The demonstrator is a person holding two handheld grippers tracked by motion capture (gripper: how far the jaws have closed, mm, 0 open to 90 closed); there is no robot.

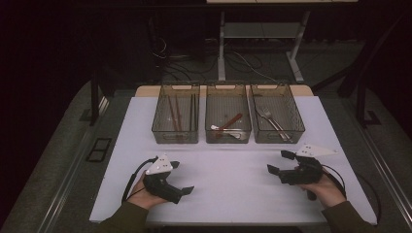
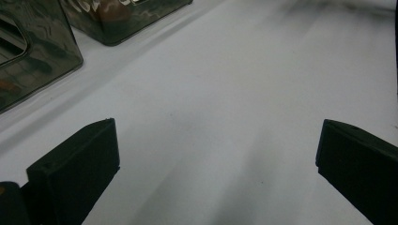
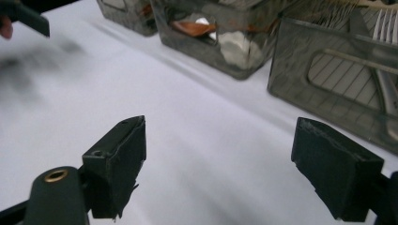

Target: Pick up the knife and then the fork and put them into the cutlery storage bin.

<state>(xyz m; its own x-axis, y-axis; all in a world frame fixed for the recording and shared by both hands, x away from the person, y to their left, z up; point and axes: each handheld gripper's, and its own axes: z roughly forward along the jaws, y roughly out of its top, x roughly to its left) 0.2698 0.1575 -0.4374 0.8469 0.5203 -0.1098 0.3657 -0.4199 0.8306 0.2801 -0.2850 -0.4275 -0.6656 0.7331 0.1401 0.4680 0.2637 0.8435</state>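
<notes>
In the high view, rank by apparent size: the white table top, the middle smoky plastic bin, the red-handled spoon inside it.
1. White table top, largest by far.
2. Middle smoky plastic bin, much smaller.
3. Red-handled spoon, smallest; it lies inside that bin.
Both open grippers, left and right, rest near the table's front.

bins (image 1: 175, 136): smoky glossy plastic | forks (image 1: 268, 118): shiny metal | table (image 1: 233, 179): matt white

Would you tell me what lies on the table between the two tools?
Nothing: in the high view the white table is bare between the left tool and the right tool.
</notes>
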